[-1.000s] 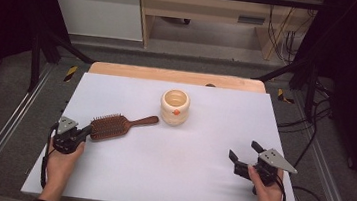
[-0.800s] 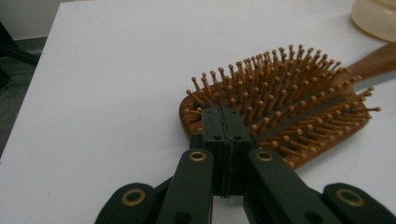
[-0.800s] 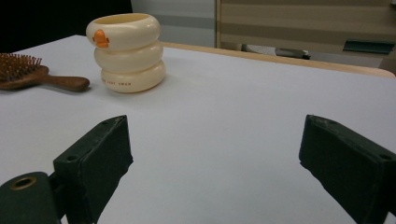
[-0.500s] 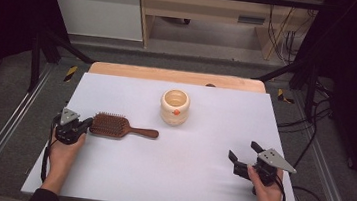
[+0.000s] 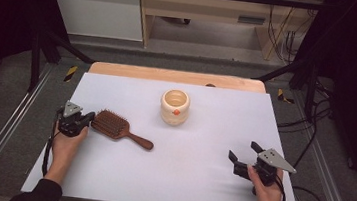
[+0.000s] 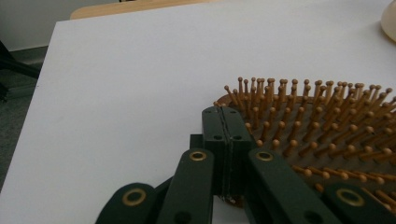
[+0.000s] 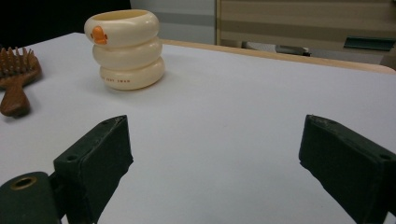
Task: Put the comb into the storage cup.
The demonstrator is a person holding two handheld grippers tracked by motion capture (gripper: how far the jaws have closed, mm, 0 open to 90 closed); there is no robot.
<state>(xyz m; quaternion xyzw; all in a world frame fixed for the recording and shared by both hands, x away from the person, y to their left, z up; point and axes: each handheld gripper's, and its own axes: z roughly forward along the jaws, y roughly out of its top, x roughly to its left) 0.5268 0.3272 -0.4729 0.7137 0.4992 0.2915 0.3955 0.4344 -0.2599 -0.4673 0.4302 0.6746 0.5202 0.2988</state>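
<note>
A wooden hairbrush (image 5: 112, 126) lies bristles up on the white table (image 5: 198, 183) at the left, its handle pointing right and toward the person. My left gripper (image 5: 90, 117) is shut with nothing between its jaws. Its closed tips touch the left rim of the brush head; in the left gripper view the gripper (image 6: 225, 115) meets the bristled head (image 6: 322, 126). A cream ringed cup (image 5: 175, 106) with an orange mark stands upright at the table's middle. My right gripper (image 5: 242, 150) rests near the right front, open and holding nothing, and in the right gripper view it (image 7: 215, 135) faces the cup (image 7: 125, 49) and brush (image 7: 16, 74).
A wooden strip (image 5: 176, 76) runs along the table's far edge. Metal rails (image 5: 7, 128) flank both sides, with cables (image 5: 312, 145) on the floor at the right. Bare table lies between the cup and the right gripper.
The brush has swung round: its handle pointed to the far right, then straight right, and now to the near right. My left gripper edged away from the person against the brush head. The right gripper stayed still.
</note>
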